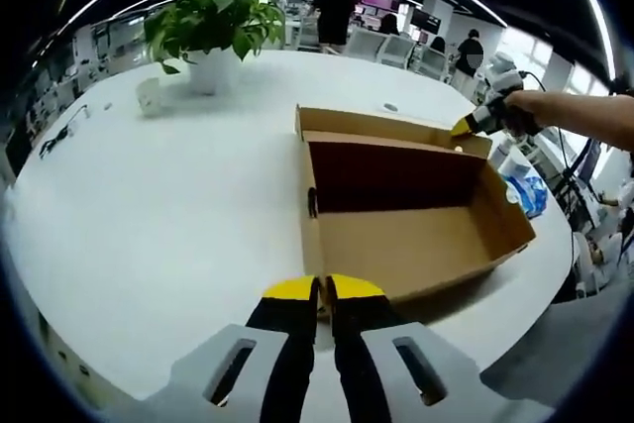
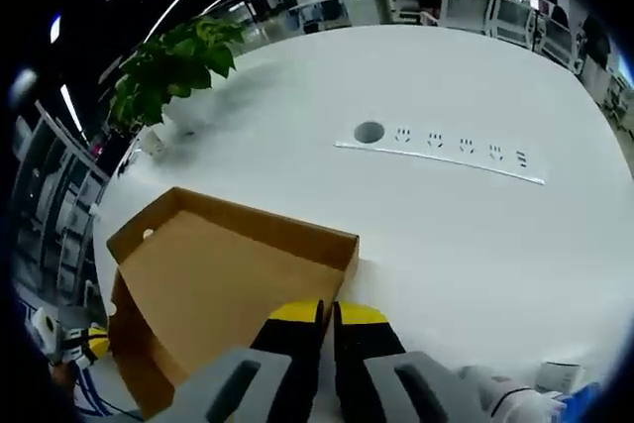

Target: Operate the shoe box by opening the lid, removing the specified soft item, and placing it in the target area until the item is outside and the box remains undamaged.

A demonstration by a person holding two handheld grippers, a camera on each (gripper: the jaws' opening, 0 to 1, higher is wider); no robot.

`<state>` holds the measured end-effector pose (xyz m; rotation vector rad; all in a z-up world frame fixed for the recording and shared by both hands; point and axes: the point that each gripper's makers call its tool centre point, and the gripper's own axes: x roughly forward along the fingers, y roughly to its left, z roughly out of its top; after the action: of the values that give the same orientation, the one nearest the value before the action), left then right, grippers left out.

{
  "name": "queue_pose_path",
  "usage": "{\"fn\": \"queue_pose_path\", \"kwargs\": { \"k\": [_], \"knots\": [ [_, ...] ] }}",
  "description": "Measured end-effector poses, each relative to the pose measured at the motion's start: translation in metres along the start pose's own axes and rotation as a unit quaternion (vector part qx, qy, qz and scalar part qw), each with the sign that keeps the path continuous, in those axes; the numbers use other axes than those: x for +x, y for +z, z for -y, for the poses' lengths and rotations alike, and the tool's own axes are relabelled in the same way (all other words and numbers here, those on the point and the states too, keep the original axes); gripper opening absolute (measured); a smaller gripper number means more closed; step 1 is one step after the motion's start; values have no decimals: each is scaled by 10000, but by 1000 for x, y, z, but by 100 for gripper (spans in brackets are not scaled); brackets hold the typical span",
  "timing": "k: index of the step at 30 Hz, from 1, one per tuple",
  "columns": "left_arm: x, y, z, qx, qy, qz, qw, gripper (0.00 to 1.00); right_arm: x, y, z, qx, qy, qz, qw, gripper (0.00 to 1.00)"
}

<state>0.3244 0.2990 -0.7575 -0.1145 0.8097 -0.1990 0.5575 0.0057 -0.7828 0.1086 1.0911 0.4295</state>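
An open brown cardboard shoe box [image 1: 416, 245] lies on the white table [image 1: 178, 215]. Its inside shows a bare cardboard floor and a dark red far wall. The lid [image 1: 386, 126] stands folded back at the far side. My left gripper [image 1: 323, 290] is shut, and the box's near left corner wall runs into its jaws. A person's hand holds my right gripper [image 1: 464, 129] at the lid's far right corner. In the right gripper view that gripper [image 2: 328, 312] is shut on the rim of the lid [image 2: 218, 284].
A potted plant [image 1: 213, 22] and a small white object [image 1: 149, 96] stand at the far left of the table. A blue and white packet [image 1: 525, 185] lies right of the box. A socket strip [image 2: 446, 151] and a cable hole [image 2: 369, 132] are set in the table. People stand behind.
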Motion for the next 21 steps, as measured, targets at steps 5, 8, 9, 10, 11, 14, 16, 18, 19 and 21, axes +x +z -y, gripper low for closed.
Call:
{"fn": "queue_pose_path", "kwargs": {
  "k": [5, 8, 9, 10, 11, 14, 16, 18, 19, 21],
  "knots": [
    [0, 0, 0, -47, -17, -9, 10000, 1, -4, 1, -1, -89, -10, 38, 10000, 0],
    [1, 1, 0, -88, -34, -17, 10000, 1, -8, 1, -3, -106, 2, 60, 9999, 0],
    [1, 1, 0, -87, -36, -19, 10000, 1, -10, 2, -4, -129, 9, 77, 9999, 0],
    [1, 1, 0, -86, -37, -20, 10000, 1, -11, 2, -4, -142, 21, 89, 9999, 0],
    [1, 1, 0, -88, -37, -21, 10000, 1, -12, 3, -4, -163, 31, 105, 9998, 0],
    [1, 1, 1, -100, -32, -21, 9999, 1, -17, 7, -5, -199, 95, 201, 9996, 0],
    [1, 1, 1, -91, -22, -20, 10000, 1, -21, 6, -7, -201, 142, 236, 9994, 0],
    [0, 1, 1, -88, -17, -17, 10000, 1, -24, 8, -7, -163, 191, 268, 9993, 0],
    [0, 1, 1, -91, -14, -12, 10000, 1, -25, 8, -8, -146, 210, 278, 9993, 0],
    [0, 1, 1, -98, -10, -4, 10000, 1, -28, 8, -9, -149, 243, 290, 9992, 0]
  ]
}}
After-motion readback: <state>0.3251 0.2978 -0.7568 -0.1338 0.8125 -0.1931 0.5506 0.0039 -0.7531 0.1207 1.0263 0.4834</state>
